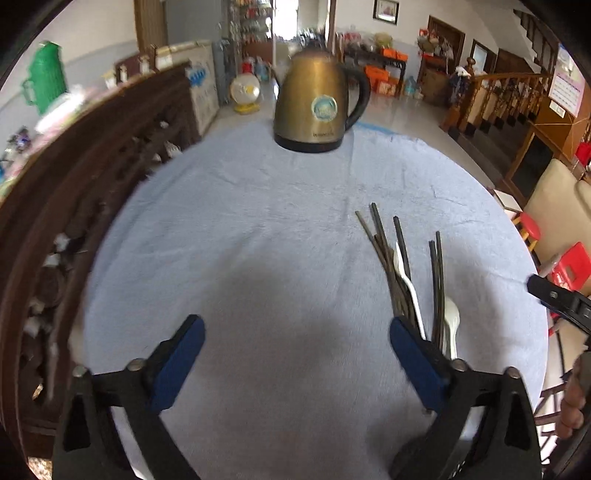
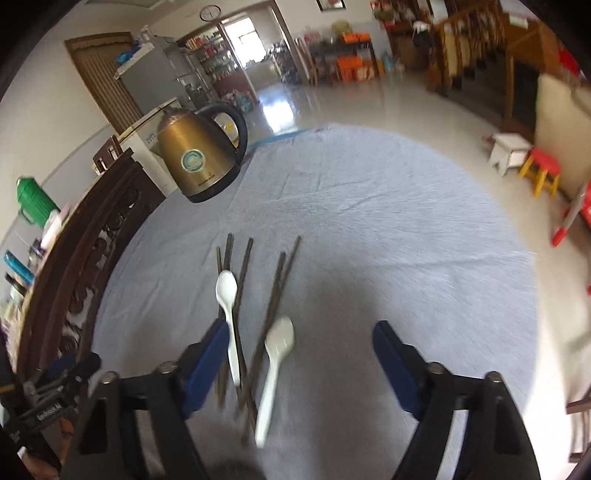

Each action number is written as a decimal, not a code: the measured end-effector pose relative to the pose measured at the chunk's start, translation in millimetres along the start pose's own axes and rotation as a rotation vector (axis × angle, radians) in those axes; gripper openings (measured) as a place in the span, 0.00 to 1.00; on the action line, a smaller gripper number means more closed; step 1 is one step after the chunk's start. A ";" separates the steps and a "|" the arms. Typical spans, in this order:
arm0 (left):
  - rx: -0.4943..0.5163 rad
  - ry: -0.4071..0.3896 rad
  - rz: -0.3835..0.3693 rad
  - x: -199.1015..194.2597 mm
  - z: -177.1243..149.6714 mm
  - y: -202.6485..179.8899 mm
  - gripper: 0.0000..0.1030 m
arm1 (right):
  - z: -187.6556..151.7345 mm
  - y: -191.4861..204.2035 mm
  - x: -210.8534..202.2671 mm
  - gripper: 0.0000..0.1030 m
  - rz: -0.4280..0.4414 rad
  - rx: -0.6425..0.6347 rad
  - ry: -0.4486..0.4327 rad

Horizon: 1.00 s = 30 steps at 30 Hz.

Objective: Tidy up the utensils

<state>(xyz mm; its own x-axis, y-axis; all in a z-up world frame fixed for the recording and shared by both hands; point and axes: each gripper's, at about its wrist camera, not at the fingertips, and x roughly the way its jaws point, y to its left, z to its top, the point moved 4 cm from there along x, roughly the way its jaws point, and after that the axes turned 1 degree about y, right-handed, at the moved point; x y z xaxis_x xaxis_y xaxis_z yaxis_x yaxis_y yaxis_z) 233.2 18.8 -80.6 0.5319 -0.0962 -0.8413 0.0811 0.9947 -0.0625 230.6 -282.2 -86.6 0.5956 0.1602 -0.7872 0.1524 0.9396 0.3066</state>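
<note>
Lying loose: slender dark chopsticks (image 2: 275,295), glossy white spoons (image 2: 226,291)

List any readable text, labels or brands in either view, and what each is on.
Nothing reads cleanly.
Kettle: round blue-green sticker and a small line of print near the base, both too blurred to read.
Left gripper body: white printing, too blurred to read.
Wall poster: lines of print, too small.
Wall clock: numerals too small.
</note>
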 end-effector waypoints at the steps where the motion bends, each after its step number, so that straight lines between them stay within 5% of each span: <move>1: -0.002 0.019 -0.016 10.1 9.4 -2.0 0.87 | 9.5 -1.5 15.5 0.65 0.025 0.022 0.026; 3: -0.018 0.059 -0.040 31.1 29.6 -5.5 0.74 | 25.3 -4.3 44.7 0.55 0.074 0.081 0.074; 9: -0.046 0.150 -0.105 84.6 87.4 -28.1 0.59 | 68.3 -8.0 126.5 0.36 0.114 0.239 0.192; 16: -0.037 0.229 -0.131 133.2 125.9 -64.0 0.57 | 85.2 5.5 169.9 0.28 0.026 0.249 0.247; 23: -0.042 0.340 -0.145 189.3 130.8 -90.7 0.54 | 79.9 5.4 191.7 0.16 -0.020 0.247 0.246; 28: -0.051 0.369 -0.174 205.3 125.2 -94.5 0.26 | 85.6 5.2 199.1 0.04 0.017 0.236 0.233; 30: -0.029 0.351 -0.174 207.1 124.3 -94.6 0.06 | 83.2 5.6 201.0 0.02 0.019 0.235 0.229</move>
<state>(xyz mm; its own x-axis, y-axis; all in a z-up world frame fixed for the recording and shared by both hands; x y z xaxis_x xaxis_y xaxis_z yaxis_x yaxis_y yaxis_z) 440.5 -99.6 -182.1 0.1910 -0.2504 -0.9491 0.1179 0.9658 -0.2310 416.7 -269.8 -198.6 0.4116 0.2656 -0.8718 0.3365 0.8447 0.4163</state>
